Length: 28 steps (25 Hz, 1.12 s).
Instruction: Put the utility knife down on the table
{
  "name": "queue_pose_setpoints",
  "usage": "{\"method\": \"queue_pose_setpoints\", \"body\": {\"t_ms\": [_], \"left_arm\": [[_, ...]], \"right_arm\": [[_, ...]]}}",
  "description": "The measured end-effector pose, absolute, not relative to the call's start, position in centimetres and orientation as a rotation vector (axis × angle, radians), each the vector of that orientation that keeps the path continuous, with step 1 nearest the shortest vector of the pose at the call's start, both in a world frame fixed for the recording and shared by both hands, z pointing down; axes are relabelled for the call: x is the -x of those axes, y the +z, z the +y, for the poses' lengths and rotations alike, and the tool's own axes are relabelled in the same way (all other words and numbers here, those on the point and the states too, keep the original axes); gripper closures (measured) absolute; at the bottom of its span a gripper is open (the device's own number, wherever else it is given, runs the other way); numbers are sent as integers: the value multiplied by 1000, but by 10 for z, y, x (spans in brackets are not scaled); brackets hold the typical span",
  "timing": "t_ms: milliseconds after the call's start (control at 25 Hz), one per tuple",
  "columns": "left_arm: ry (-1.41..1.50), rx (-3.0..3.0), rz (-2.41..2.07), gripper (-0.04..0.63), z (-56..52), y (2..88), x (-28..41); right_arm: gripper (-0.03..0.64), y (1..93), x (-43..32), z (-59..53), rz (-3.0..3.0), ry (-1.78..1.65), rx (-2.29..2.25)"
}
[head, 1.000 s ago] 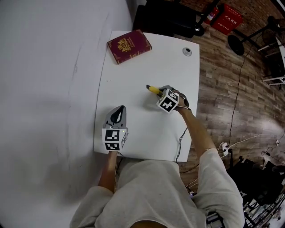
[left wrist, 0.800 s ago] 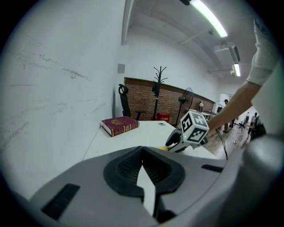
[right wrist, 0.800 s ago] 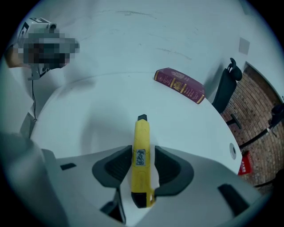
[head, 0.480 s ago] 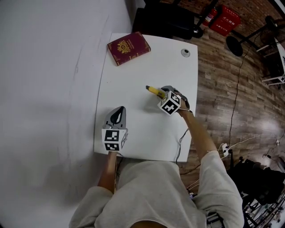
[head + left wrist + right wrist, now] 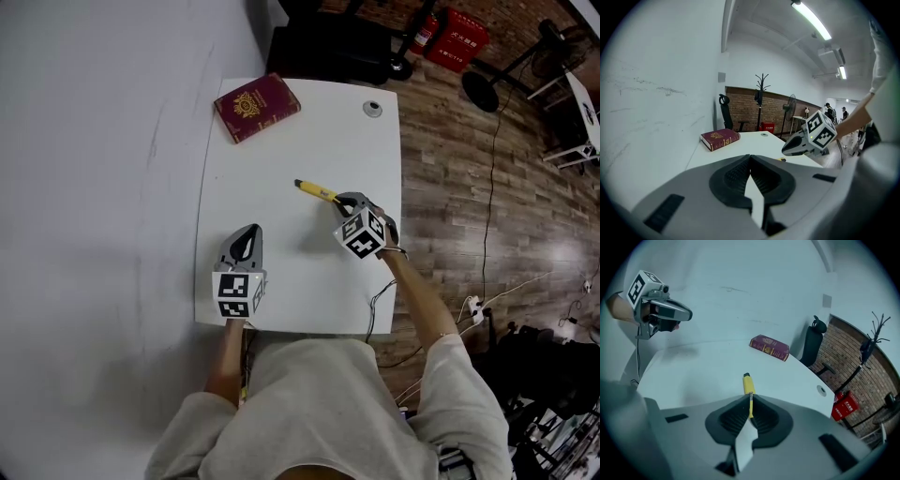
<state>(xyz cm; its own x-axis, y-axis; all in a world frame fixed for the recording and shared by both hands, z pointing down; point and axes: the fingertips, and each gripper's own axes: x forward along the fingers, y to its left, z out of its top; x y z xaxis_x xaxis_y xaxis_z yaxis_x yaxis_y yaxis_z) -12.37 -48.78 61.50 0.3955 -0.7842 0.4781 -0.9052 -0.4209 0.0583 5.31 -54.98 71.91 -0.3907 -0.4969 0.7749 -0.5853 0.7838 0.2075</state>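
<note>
The yellow utility knife (image 5: 314, 190) lies flat on the white table (image 5: 281, 141), black end pointing away from me. My right gripper (image 5: 345, 199) hangs just above its near end. In the right gripper view the knife (image 5: 749, 384) lies on the table beyond the tips. The right gripper (image 5: 750, 398) is closing, its jaws down to a thin slit with nothing pressed between them. My left gripper (image 5: 248, 232) hovers over the table's near left part. Its jaws meet in the left gripper view, so the left gripper (image 5: 750, 157) is shut and empty.
A dark red book (image 5: 256, 106) lies at the far left corner of the table. A small round fitting (image 5: 373, 109) sits at the far right corner. The white wall runs along the table's left side; wooden floor, cables and a black chair lie to the right and beyond.
The right gripper has lifted and drawn back off the knife's near end. The knife stays flat on the table. The left gripper has barely moved.
</note>
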Motion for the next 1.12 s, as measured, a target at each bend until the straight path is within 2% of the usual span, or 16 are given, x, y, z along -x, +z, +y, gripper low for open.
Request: {"method": "queue_pose_setpoints", "body": {"t_ms": [720,1120], "left_arm": [[526,-2462,-1504,589,-450,569,94],[459,-2525,-1569,589,-431,525,83]], "right_arm": [[618,631,-102,-477,-2255,297,-1178],[618,556,-126,-433,-2337,205,-1443]]}}
